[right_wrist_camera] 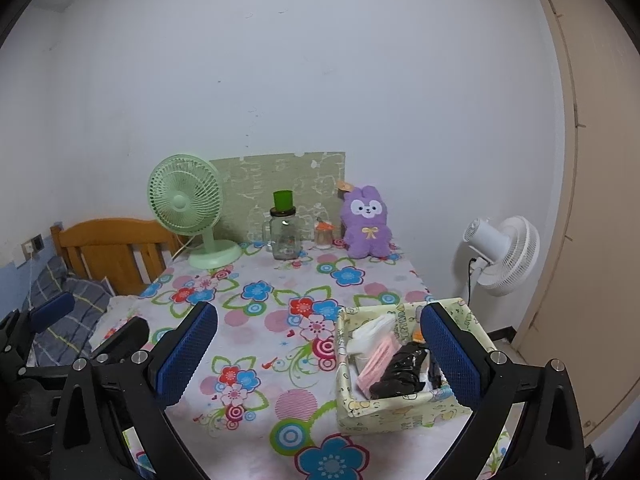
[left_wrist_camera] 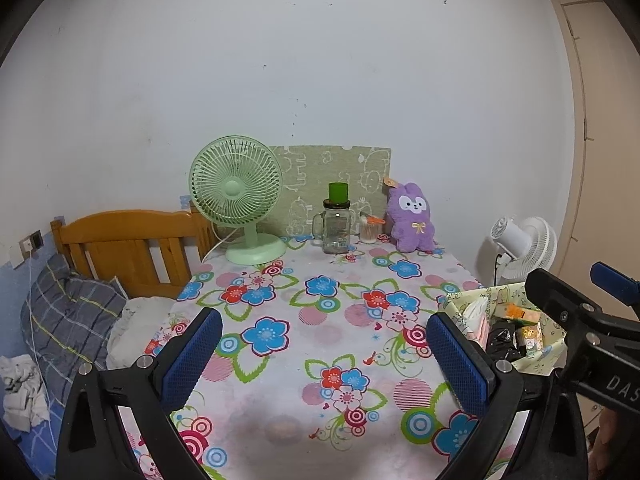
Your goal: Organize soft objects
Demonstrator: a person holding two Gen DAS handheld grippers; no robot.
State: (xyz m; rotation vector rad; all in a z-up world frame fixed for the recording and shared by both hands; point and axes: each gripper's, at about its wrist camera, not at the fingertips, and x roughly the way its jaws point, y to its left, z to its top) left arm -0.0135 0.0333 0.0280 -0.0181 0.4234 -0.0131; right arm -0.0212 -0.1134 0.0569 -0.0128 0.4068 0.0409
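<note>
At the far edge of the counter point(left_wrist_camera: 320, 432), against the wall, the purple plush rabbit point(left_wrist_camera: 412, 218) sits upright, just beside a small jar point(left_wrist_camera: 369, 230) and near a glass mug point(left_wrist_camera: 336, 228) and a green fan point(left_wrist_camera: 238, 200). The fabric basket point(right_wrist_camera: 400, 408) with soft packets stands near the front, on the right side. Both the left gripper point(left_wrist_camera: 320, 356) and the right gripper point(right_wrist_camera: 320, 356) hover above the counter with fingers wide apart and nothing between them.

The step is probably to fetch the rabbit for the basket. A good approach comes from the right side of the rabbit, away from the jar and mug, and the fingers should close on the thick body, not on an ear. The basket is already quite full, so the rabbit may need to lie on top.
</note>
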